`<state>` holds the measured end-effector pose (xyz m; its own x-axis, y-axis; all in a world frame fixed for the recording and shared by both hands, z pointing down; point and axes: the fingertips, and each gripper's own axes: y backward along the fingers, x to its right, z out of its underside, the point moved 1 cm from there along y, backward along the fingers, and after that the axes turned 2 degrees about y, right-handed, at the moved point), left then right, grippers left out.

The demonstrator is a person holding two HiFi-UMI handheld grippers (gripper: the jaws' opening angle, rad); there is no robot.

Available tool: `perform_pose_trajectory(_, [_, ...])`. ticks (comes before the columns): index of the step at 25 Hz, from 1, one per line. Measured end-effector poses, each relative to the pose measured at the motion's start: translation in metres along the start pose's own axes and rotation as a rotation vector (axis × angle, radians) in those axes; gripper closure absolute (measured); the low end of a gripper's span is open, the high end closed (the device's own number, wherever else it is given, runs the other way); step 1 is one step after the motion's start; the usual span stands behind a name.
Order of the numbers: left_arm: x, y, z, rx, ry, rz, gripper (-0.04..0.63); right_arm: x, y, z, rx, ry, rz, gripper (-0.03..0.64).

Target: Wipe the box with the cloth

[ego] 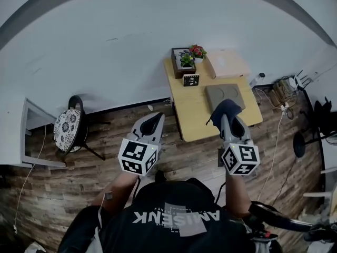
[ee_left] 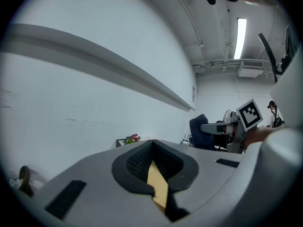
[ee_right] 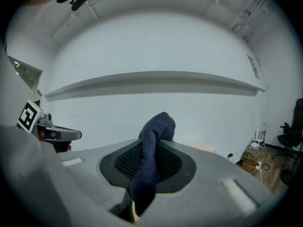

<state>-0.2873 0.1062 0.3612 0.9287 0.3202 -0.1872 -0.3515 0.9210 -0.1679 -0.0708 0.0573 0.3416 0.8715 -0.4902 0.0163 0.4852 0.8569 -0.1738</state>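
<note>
A flat grey-brown box [ego: 224, 95] lies on the small wooden table [ego: 195, 117], near its right front. My right gripper [ego: 227, 116] hovers over the box's near edge, shut on a dark blue cloth [ego: 224, 108]. In the right gripper view the cloth [ee_right: 152, 145] bulges up out of the shut jaws of the gripper [ee_right: 150, 161]. My left gripper [ego: 154, 120] hangs above the floor just left of the table, shut with nothing in it; in its own view the left gripper [ee_left: 152, 151] shows only a thin slit of tabletop between its jaws.
At the table's back stand a framed potted plant [ego: 184, 60], red flowers [ego: 198, 50], a marker cube [ego: 191, 80] and a tan cardboard box [ego: 227, 63]. A chair with a patterned cushion [ego: 67, 127] stands at the left. Cables and clutter [ego: 284, 91] lie at the right.
</note>
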Motion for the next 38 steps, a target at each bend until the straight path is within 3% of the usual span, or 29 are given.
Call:
perform_pose_trajectory(7, [-0.01, -0.028, 0.022, -0.072, 0.001, 0.0, 0.595, 0.015, -0.062, 0.047, -0.103, -0.032, 0.041, 0.546])
perform_pose_trajectory(18, [-0.03, -0.095, 0.039, -0.166, -0.024, -0.096, 0.594, 0.069, -0.179, 0.144, -0.262, -0.138, 0.11, 0.546])
perform_pose_trajectory(24, [-0.036, -0.135, 0.053, -0.217, -0.006, -0.073, 0.595, 0.087, -0.236, 0.183, -0.35, -0.139, 0.137, 0.546])
perform_pose_trajectory(28, [-0.053, -0.155, 0.062, -0.217, 0.034, -0.128, 0.595, 0.086, -0.264, 0.212, -0.405, -0.126, 0.149, 0.546])
perform_pose_trajectory(31, [-0.058, -0.171, 0.069, -0.226, 0.02, -0.137, 0.594, 0.088, -0.279, 0.231, -0.452, -0.111, 0.183, 0.546])
perform_pose_trajectory(38, [-0.075, -0.219, 0.103, -0.275, -0.009, -0.132, 0.595, 0.091, -0.307, 0.238, -0.434, -0.058, 0.246, 0.546])
